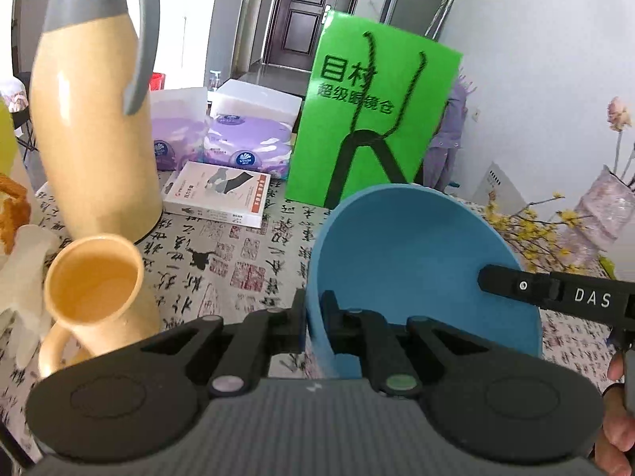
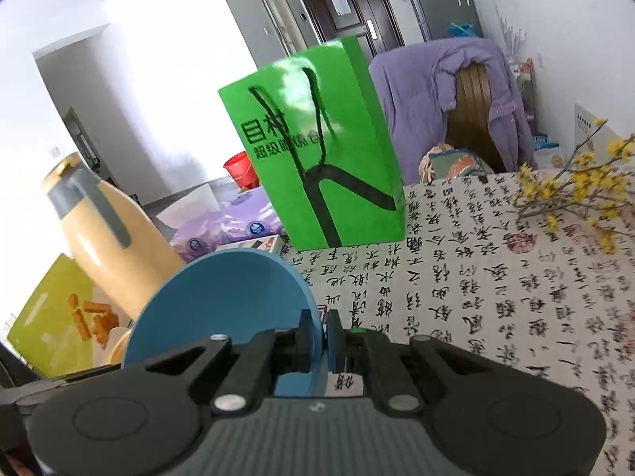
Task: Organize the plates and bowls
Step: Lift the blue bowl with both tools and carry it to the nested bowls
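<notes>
Both your grippers are clamped on the bowl's [image 1: 416, 261] rim: left gripper [image 1: 313, 309] on its left edge, right gripper [image 2: 319, 329] on its right edge. The bowl is tilted, clear of the table [image 2: 496, 297], in front of the green bag [image 1: 373, 119], with the thermos [image 1: 91, 111] and cup [image 1: 95, 293] to its left.

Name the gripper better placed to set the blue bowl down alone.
Right, narrowly. Both the left gripper and right gripper clamp the round blue plastic bowl's rim, but the right faces bare tablecloth; the left sits beside a yellow mug.
</notes>
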Motion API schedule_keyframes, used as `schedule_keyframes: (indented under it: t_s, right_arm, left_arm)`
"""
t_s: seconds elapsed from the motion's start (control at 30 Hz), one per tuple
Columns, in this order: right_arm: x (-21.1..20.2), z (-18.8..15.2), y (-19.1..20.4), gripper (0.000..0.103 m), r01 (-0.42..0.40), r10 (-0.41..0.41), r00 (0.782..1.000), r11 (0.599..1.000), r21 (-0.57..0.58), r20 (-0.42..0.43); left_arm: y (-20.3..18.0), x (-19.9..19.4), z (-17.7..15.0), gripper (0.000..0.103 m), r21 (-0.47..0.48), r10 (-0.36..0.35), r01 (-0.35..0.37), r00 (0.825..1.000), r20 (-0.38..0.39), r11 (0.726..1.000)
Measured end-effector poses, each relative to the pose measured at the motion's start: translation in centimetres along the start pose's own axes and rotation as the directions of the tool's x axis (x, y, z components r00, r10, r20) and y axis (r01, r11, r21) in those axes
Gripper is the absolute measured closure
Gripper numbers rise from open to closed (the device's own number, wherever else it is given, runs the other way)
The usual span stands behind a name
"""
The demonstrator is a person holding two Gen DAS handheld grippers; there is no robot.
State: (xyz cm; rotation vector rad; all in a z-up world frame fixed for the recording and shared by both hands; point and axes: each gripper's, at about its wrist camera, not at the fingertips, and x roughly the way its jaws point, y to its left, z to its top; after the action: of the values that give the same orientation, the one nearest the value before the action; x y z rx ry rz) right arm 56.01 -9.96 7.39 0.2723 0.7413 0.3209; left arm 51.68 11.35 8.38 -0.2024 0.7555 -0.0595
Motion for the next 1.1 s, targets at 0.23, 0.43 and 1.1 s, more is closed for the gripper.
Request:
schedule_keyframes:
  t_s: [0.23,0.43,1.1]
  right_arm:
    - [-5.6,-2.5,0.2,0.097,0.009,-0.008,1.0,1.0,-0.015,0.024]
    - [-10.3,-5.5,-0.2,0.098,0.015,-0.013,0.998,1.0,-0.02,0.055]
    - [-26.1,-21.2,-3.1,0.097,0.032,-0.023,0.992,0.997,-0.073,0.122]
  left_arm:
    - [-1.5,-4.6,-2.7,0.095,-0.008,-0.024,0.025,0.999,0.02,1.0]
    - [-2.9,-8.2,-5.8,0.095,0.004,-0.043,0.043,0.998,0.044,0.999]
    - [-9.1,-19.9,-22.7,0.095,0.003,-0.049,0.049,0.99,0.134,0.999]
